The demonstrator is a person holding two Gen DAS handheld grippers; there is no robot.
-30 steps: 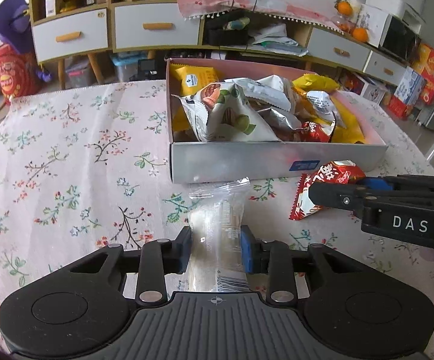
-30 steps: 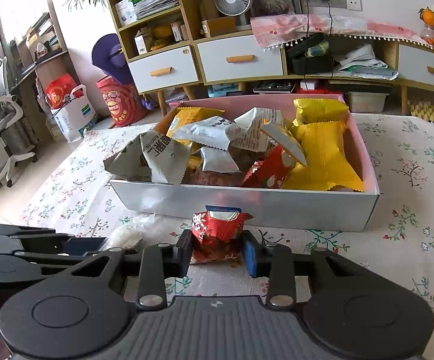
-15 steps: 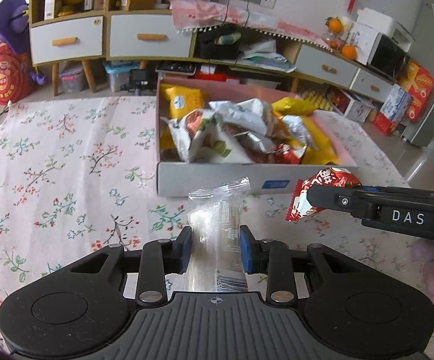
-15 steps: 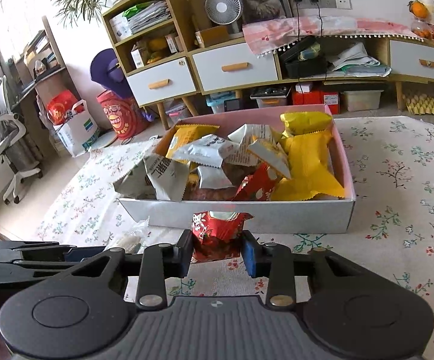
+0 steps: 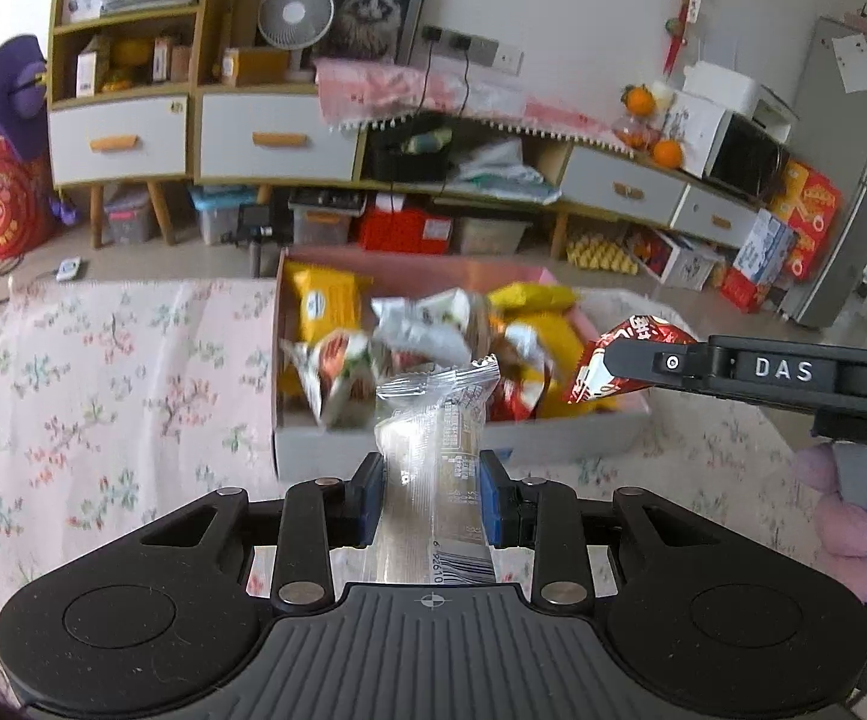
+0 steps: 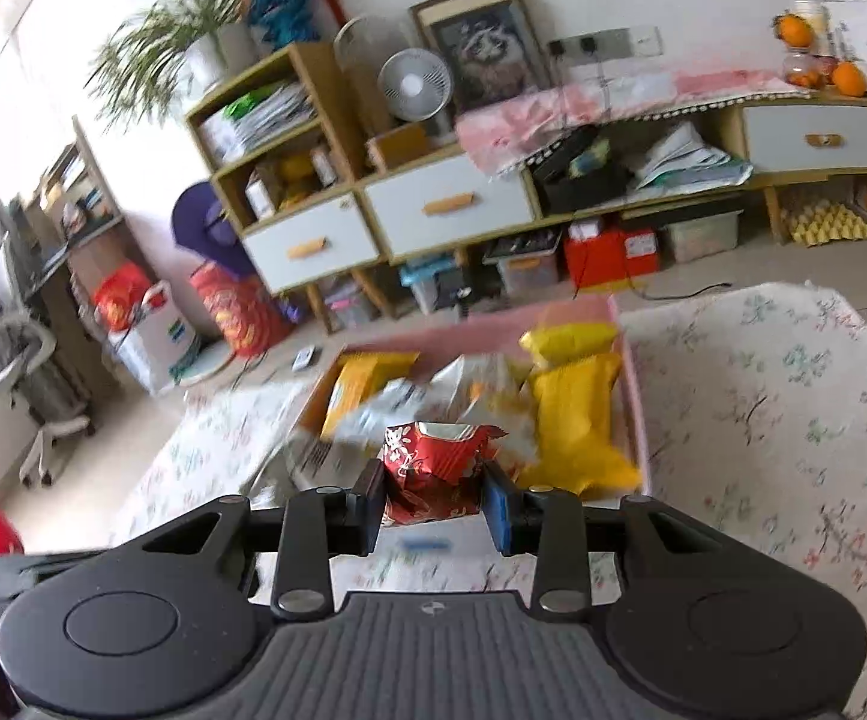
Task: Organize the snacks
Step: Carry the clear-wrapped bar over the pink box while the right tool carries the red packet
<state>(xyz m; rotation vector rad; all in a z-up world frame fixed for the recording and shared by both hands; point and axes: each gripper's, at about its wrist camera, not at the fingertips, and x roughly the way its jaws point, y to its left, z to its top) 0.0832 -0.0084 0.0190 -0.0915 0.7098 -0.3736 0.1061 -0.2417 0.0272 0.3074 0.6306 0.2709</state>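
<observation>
left hand-held gripper (image 5: 431, 501) clamped and raised, right hand-held gripper (image 6: 435, 495) clamped alongside

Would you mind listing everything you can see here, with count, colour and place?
Clear snack packet: one, transparent, held in left gripper.
Red snack packet: one, red, held in right gripper.
Snack box: one, pink inside with grey wall, on table, holding yellow, white and red packets.
Tablecloth: one, pale floral, covering table.
Cabinets: wood with white drawers, against far wall.
Fan: one, white, on cabinet.
Oranges: several, right end of cabinet.
Left gripper: shut on clear packet.
Right gripper: shut on red packet.
</observation>
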